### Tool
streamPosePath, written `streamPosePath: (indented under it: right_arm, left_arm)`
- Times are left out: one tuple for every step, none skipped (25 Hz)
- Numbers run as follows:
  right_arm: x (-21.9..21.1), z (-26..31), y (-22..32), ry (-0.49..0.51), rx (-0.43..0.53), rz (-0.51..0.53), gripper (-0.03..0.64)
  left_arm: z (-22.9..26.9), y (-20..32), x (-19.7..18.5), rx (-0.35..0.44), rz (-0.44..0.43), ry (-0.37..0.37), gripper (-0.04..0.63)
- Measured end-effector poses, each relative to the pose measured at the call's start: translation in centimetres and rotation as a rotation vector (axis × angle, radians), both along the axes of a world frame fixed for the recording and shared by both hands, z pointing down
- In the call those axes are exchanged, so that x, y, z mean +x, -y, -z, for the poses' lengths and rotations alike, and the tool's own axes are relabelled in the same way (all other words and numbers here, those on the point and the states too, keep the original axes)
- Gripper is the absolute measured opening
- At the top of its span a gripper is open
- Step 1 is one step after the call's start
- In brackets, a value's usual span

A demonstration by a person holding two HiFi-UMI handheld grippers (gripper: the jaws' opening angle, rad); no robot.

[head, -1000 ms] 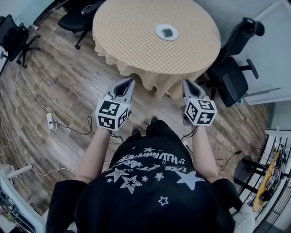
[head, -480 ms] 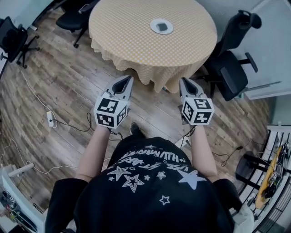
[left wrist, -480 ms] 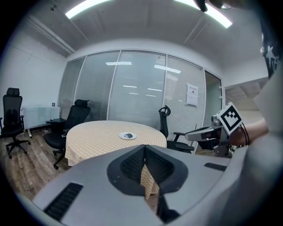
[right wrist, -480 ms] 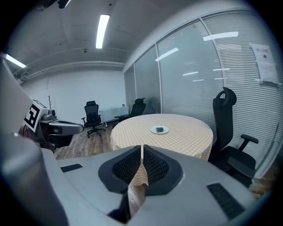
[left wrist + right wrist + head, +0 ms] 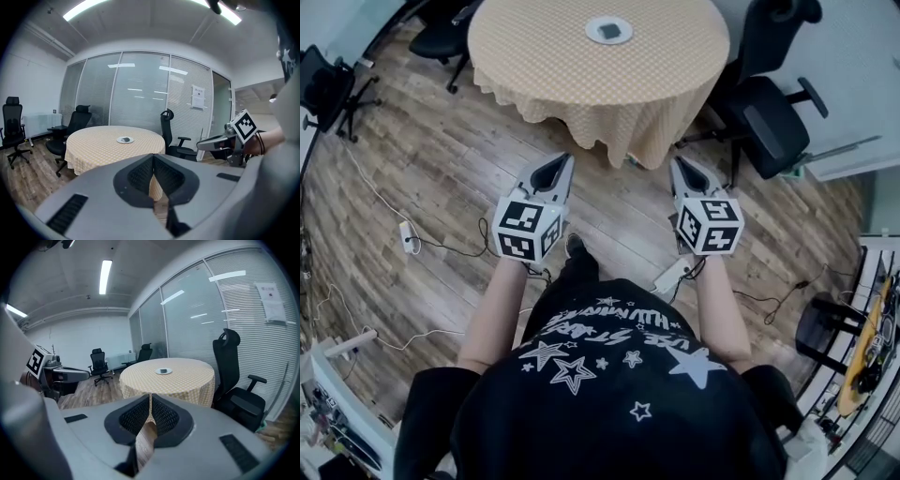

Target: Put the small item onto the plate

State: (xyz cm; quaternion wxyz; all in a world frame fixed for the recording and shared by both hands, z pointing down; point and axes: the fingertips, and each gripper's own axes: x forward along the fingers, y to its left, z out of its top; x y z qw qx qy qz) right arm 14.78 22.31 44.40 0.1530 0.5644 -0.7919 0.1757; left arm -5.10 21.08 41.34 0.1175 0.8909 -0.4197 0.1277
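The small dark square item lies on the round white plate, near the middle of the round table draped in yellow checked cloth. Well apart from the table, above the wooden floor, the left claw and right claw are both pinched together, empty.

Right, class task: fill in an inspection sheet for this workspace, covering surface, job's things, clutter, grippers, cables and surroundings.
Surface: round table under a yellow checked cloth.
Job's things: white plate on the table, dark small item lying on it.
Clutter: nothing seen on the table.
Grippers: left gripper and right gripper shut, empty, short of the table.
Cables: cables and a power strip on the wooden floor.
Surroundings: black office chairs round the table; glass walls.
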Motion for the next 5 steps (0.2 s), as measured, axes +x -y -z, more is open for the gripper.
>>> streamPosePath:
  right_arm:
    - [0.3, 0.0, -0.7, 0.001, -0.001, 0.003, 0.038]
    - [0.6, -0.1, -1.4, 0.002, -0.003, 0.005, 0.037]
    - [1.0, -0.1, -2.2, 0.003, -0.005, 0.007, 0.038]
    - [1.4, -0.1, -2.9, 0.004, -0.006, 0.008, 0.038]
    - [1.7, -0.2, -3.6, 0.005, -0.008, 0.008, 0.037]
  left_arm:
    - [0.1, -0.7, 0.4, 0.0, 0.001, 0.002, 0.0]
    - [0.1, -1.4, 0.8, 0.001, 0.001, 0.002, 0.0]
    - [0.2, -2.0, 1.2, 0.002, 0.001, 0.003, 0.0]
    - [0.3, -2.7, 1.5, 0.004, 0.001, 0.003, 0.0]
    - [0.4, -3.4, 1.9, 0.005, 0.001, 0.004, 0.0]
